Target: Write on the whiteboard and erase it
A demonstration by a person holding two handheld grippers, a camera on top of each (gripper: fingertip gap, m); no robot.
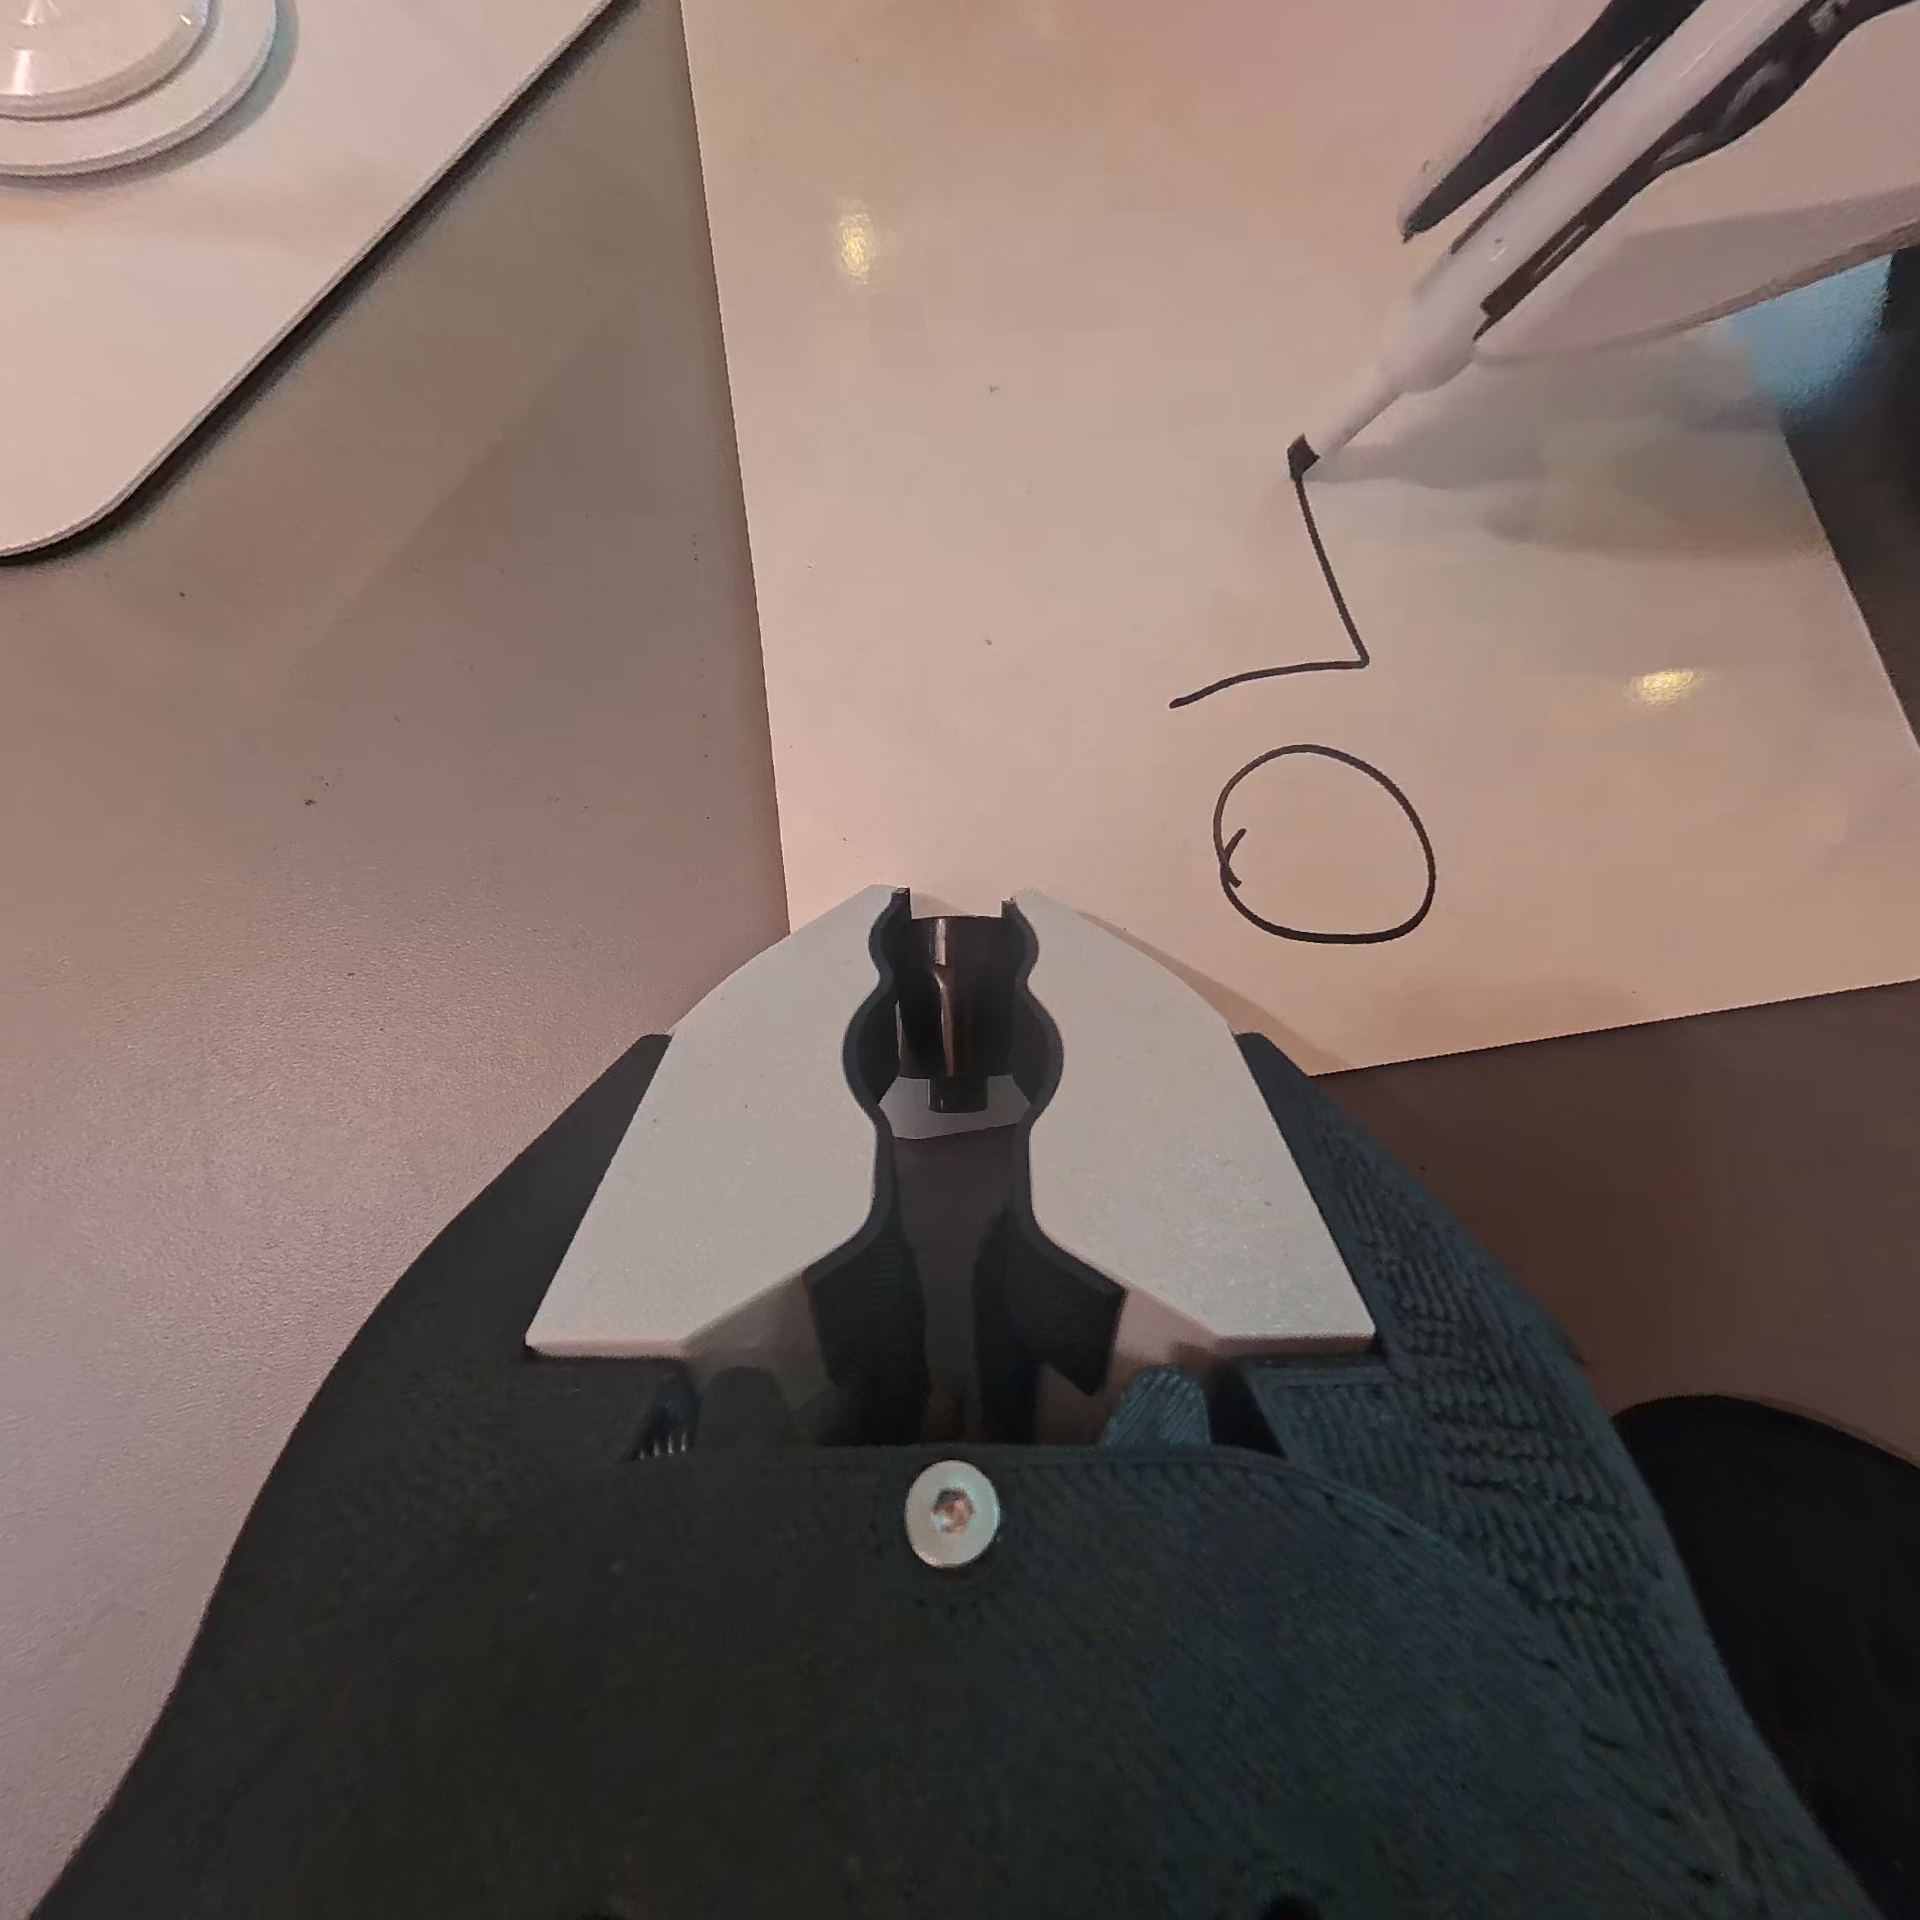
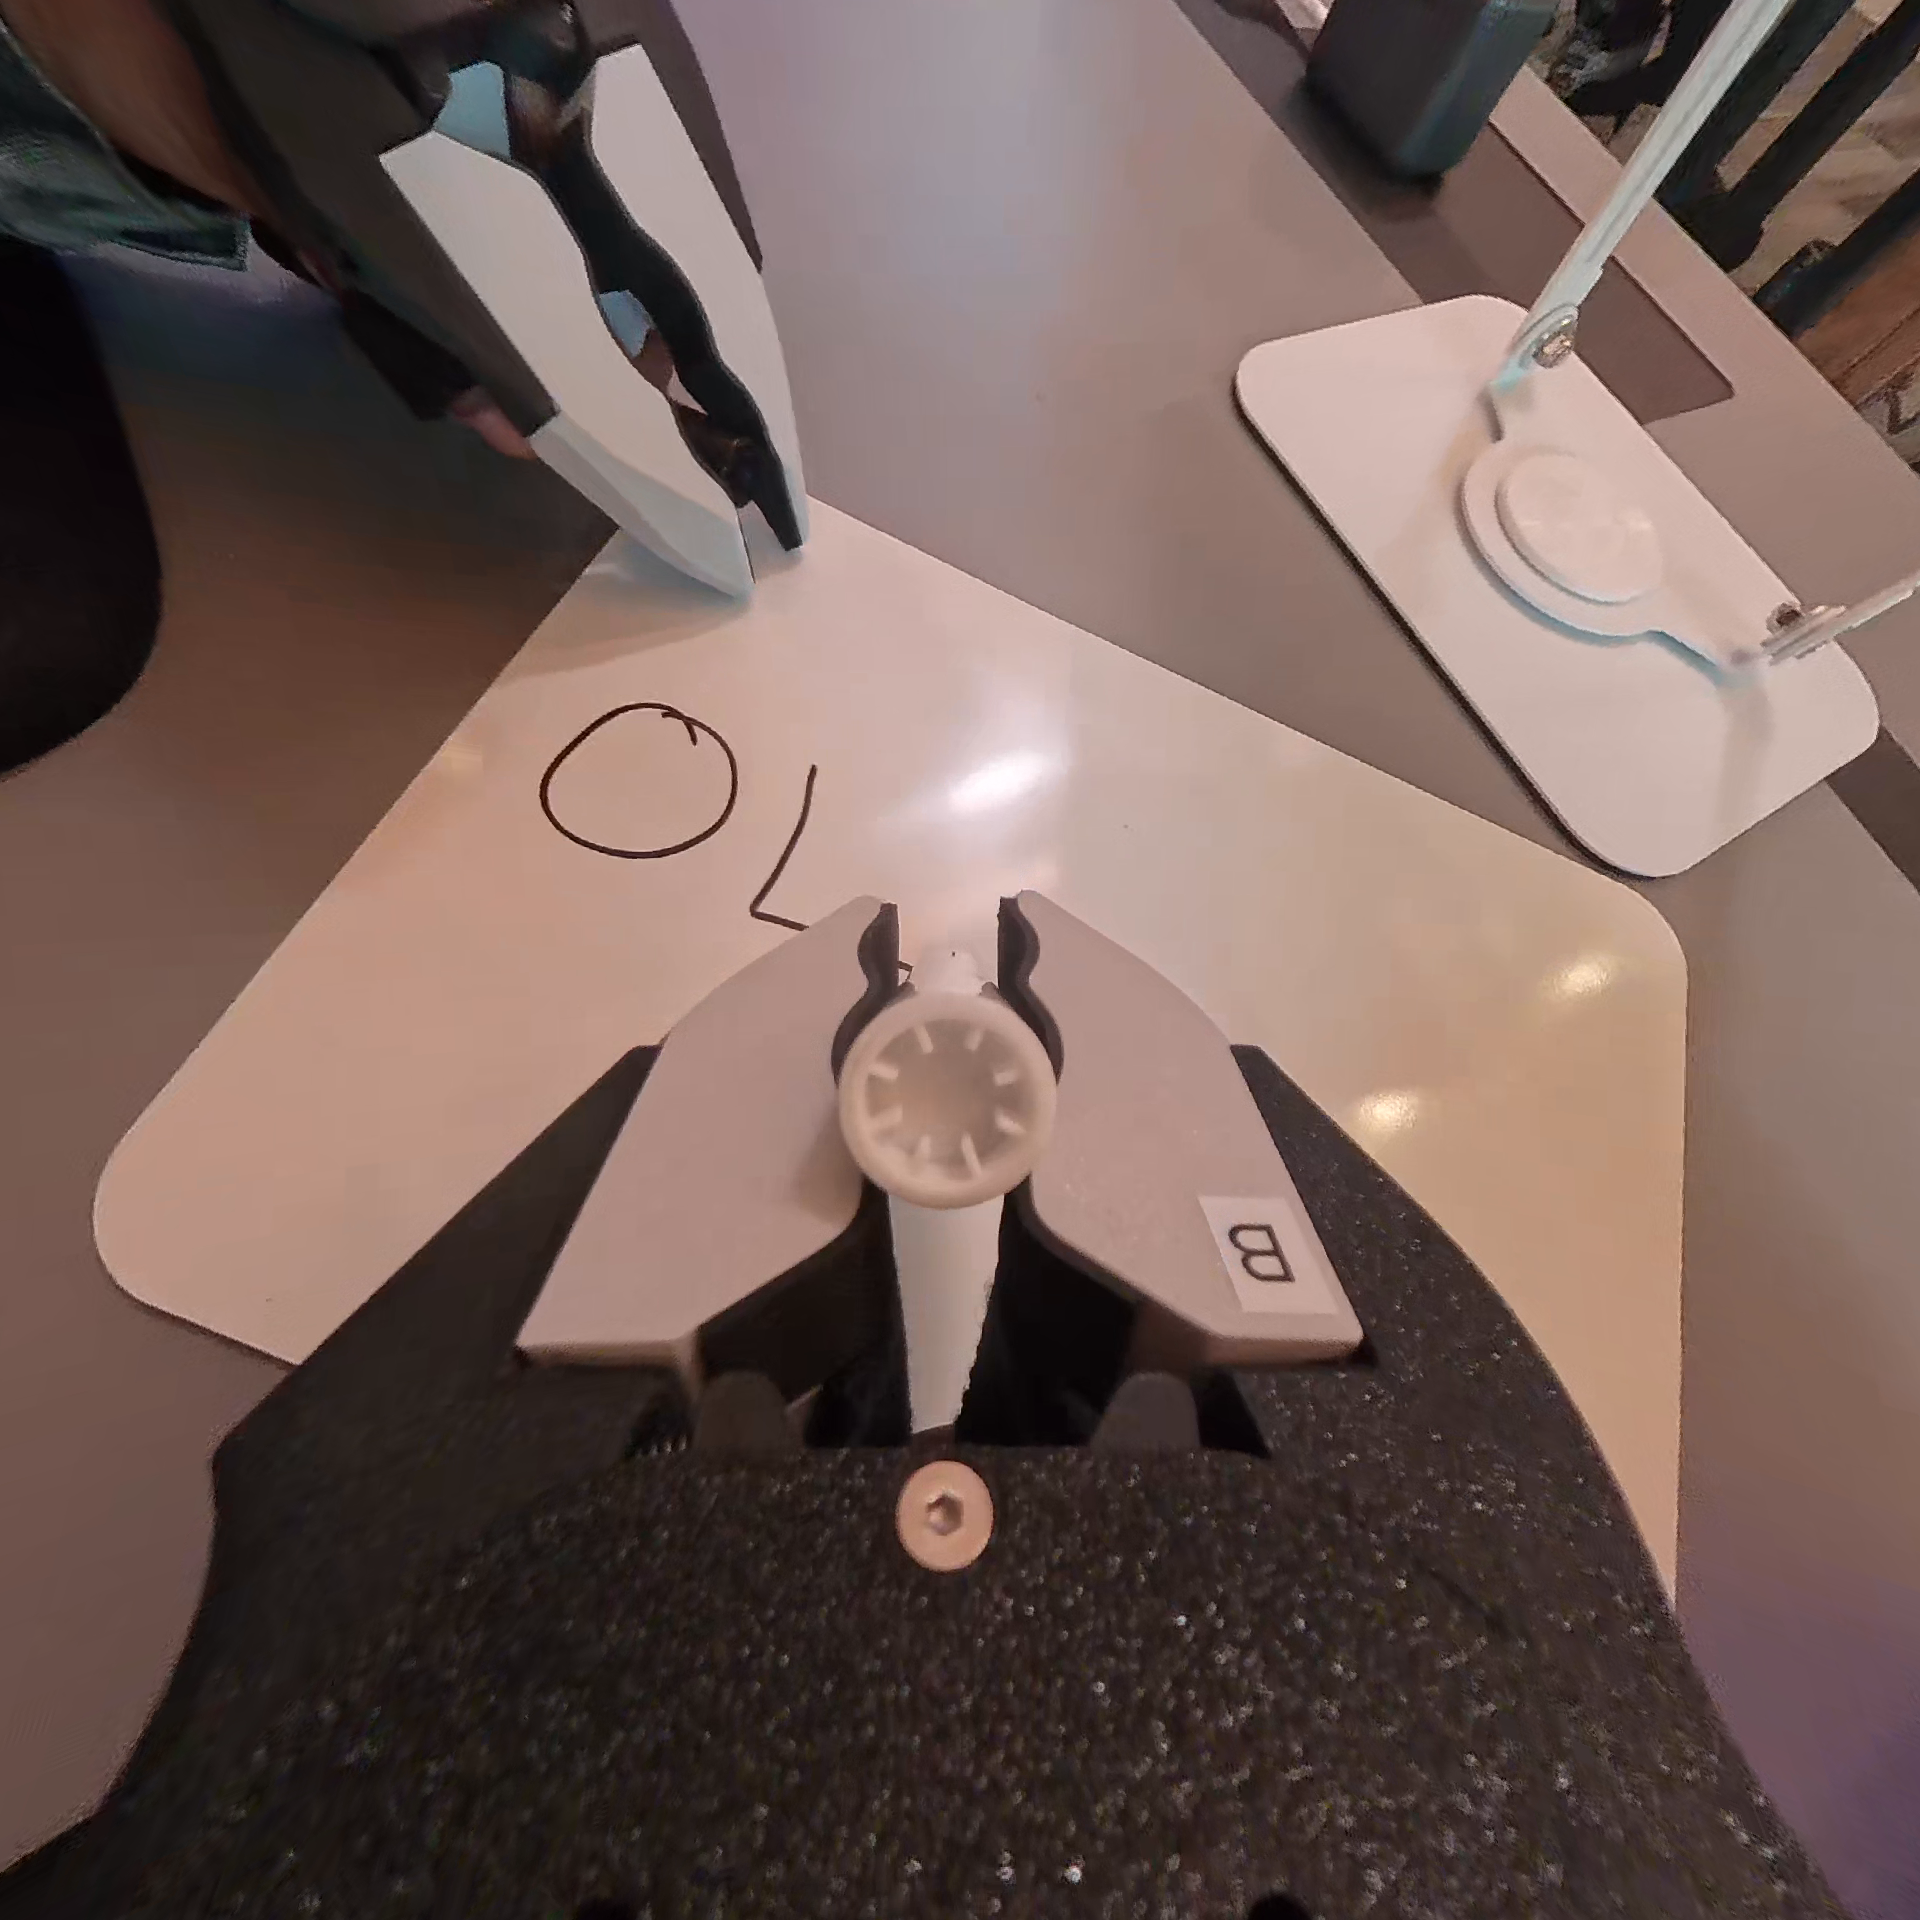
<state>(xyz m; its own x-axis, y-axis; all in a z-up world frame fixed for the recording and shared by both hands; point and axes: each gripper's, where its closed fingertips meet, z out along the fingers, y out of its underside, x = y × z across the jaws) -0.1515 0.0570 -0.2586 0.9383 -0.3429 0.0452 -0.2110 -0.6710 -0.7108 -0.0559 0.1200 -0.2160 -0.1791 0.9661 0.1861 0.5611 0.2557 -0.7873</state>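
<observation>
The whiteboard (image 2: 1195,883) is a white sheet lying flat on the grey table; it also shows in the left wrist view (image 1: 1039,499). On it are a black circle (image 2: 639,781) and an angular black line (image 2: 795,852). My right gripper (image 2: 948,909) is shut on a white marker (image 2: 943,1117), seen from its back end. In the left wrist view the marker's black tip (image 1: 1302,455) touches the board at the end of the angular line (image 1: 1320,582). My left gripper (image 1: 956,904) is shut on a small black cap (image 1: 951,997), with its tips at the board's corner.
A white lamp base (image 2: 1538,623) with a thin arm stands on the table beyond the board; it also shows in the left wrist view (image 1: 156,291). A dark box (image 2: 1423,73) stands at the table's far edge. A person's sleeve shows behind the left gripper. My right fingertips sit around 12 centimetres from my left ones.
</observation>
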